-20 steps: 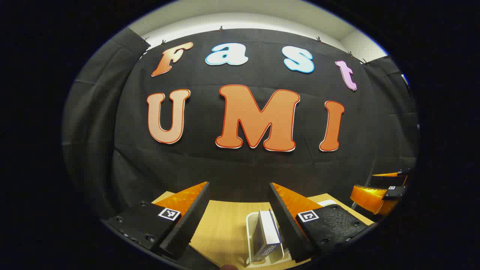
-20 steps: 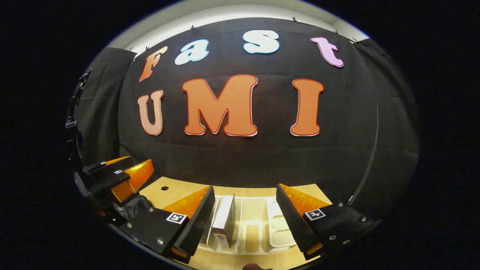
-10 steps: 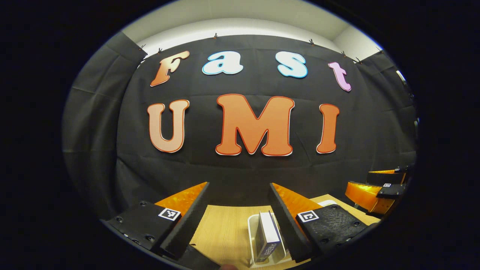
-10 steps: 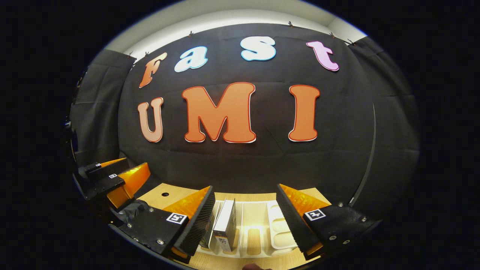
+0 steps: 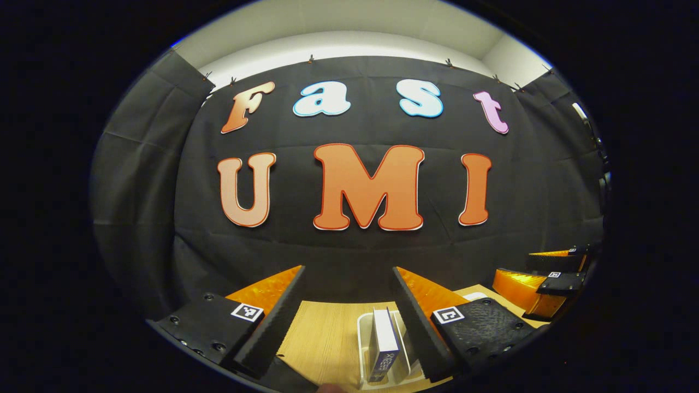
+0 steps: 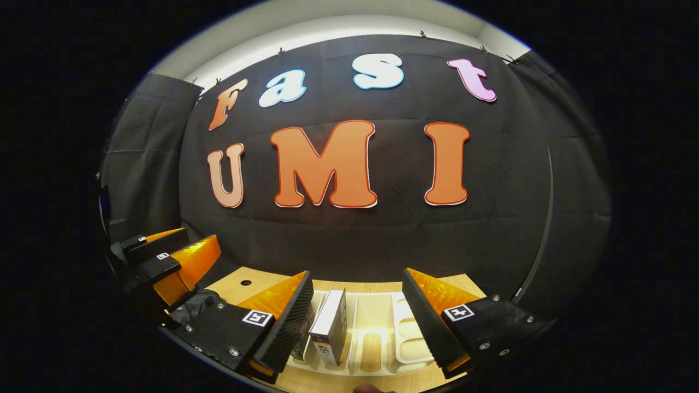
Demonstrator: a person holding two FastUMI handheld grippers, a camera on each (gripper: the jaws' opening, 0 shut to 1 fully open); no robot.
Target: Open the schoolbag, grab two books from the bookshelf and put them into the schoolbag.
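My left gripper [image 5: 348,268] is open above a wooden table [image 5: 327,338]. Just inside its right finger, a blue-and-white book [image 5: 384,345] stands upright in a white rack [image 5: 362,349]. My right gripper [image 6: 357,271] is open too, low over the same white bookshelf rack [image 6: 377,327]. A white-edged book [image 6: 330,327] stands in a slot close to its left finger. No finger touches a book. In the left gripper view the right gripper [image 5: 538,268] hangs at the far right; in the right gripper view the left gripper [image 6: 200,236] hangs at the far left.
Crumpled black fabric [image 6: 194,304] lies on the table left of the rack, partly hidden by my finger; I cannot tell what it is. The rack's right-hand slots [image 6: 407,333] hold nothing. The black booth wall stands close behind the table's far edge.
Both views have drifted slightly, with the wall sliding lower in frame. The book has shifted a little left in the left gripper view. Both grippers stay open and empty.
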